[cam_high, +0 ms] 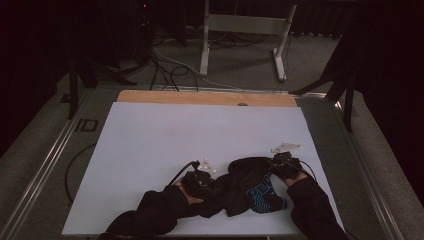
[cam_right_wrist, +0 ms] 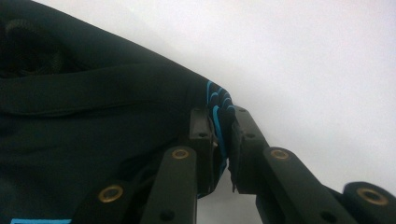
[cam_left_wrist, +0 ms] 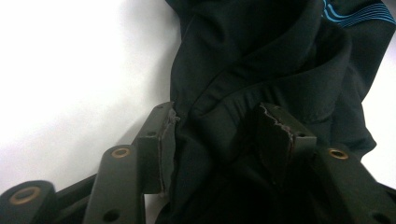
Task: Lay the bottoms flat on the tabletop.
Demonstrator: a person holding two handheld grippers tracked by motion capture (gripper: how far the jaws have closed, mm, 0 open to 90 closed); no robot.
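A black garment [cam_high: 245,182] with a blue print lies crumpled on the white tabletop [cam_high: 150,135] near its front edge. At the garment's left end is my left gripper [cam_high: 210,186], held by a dark-sleeved hand. In the left gripper view a thick fold of the black garment [cam_left_wrist: 261,56] fills the gap of my left gripper [cam_left_wrist: 219,135] from pad to pad. My right gripper [cam_high: 274,169] is at the garment's upper right end. In the right gripper view my right gripper [cam_right_wrist: 224,135] is shut on a thin edge of the black garment [cam_right_wrist: 93,121] with blue stripes.
The person's sleeves [cam_high: 150,215] come in over the table's front edge. A wooden strip [cam_high: 205,97] runs along the far edge. Beyond it on the floor are cables [cam_high: 165,65] and a metal table frame [cam_high: 240,35]. Metal rails [cam_high: 45,165] flank the table.
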